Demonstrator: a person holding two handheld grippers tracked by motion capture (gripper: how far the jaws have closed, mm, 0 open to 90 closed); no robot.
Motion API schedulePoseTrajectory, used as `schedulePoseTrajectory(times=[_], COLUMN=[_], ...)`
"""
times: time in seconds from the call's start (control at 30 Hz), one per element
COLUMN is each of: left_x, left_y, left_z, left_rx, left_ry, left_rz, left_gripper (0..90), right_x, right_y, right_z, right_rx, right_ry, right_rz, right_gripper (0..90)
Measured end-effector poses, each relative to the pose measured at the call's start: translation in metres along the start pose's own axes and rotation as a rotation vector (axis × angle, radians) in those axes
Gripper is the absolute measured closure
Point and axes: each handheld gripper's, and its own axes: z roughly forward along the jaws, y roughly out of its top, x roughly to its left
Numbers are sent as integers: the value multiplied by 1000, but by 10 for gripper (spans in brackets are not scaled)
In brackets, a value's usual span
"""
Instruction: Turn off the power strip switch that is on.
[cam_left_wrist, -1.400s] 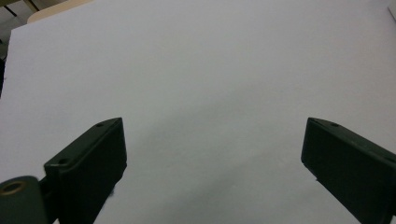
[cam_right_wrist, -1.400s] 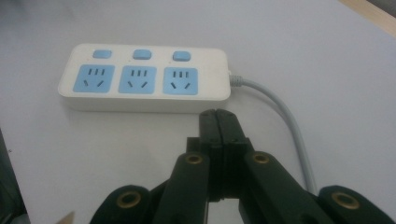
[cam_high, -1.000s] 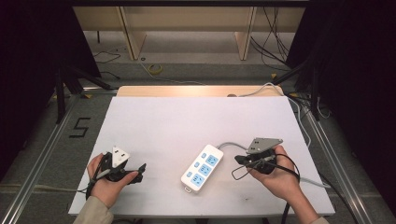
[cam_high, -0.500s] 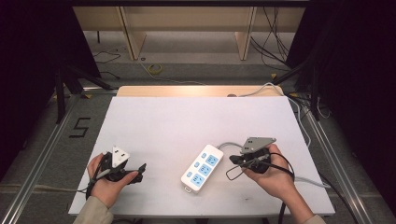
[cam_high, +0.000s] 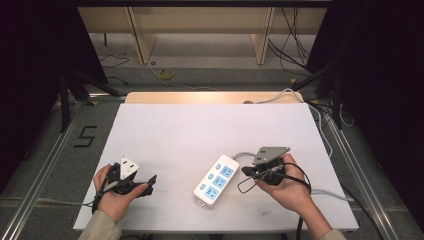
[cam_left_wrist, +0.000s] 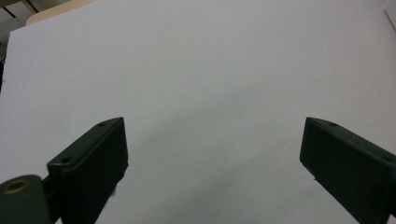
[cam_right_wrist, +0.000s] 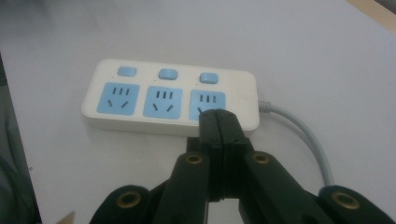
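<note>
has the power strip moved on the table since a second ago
No. The power strip lies at the same spot and angle on the white table, beside the right hand-held gripper.

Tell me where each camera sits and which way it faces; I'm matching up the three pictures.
High view: above the person's side, looking forward and down on the white table; both forearms and hands show, the left tongs and right tongs.
Left gripper view: rides the left tongs, looking across bare table between wide-open jaws.
Right gripper view: rides the right tongs, jaws shut, facing the power strip.
Shared: the power strip shows in the high and right gripper views.
</note>
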Motion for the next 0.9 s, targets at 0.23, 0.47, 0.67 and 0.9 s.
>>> schedulePoseTrajectory(times=[0.23,0.47,0.67,0.9], left_x=[0,0,-1,-1], left_y=[0,0,1,1], left_z=[0,0,0,0], left_rx=[4,0,2,0], left_ry=[0,0,-1,-2], left_rz=[3,1,3,4], left_gripper=[75,75,76,77], right_x=[3,5,7,11], right_y=[3,7,10,14], right_z=[4,7,10,13], right_rx=[3,8,9,12], right_ry=[8,16,20,29], right_rz=[-5,-12,-17,-25], right_gripper=[900,900,900,900])
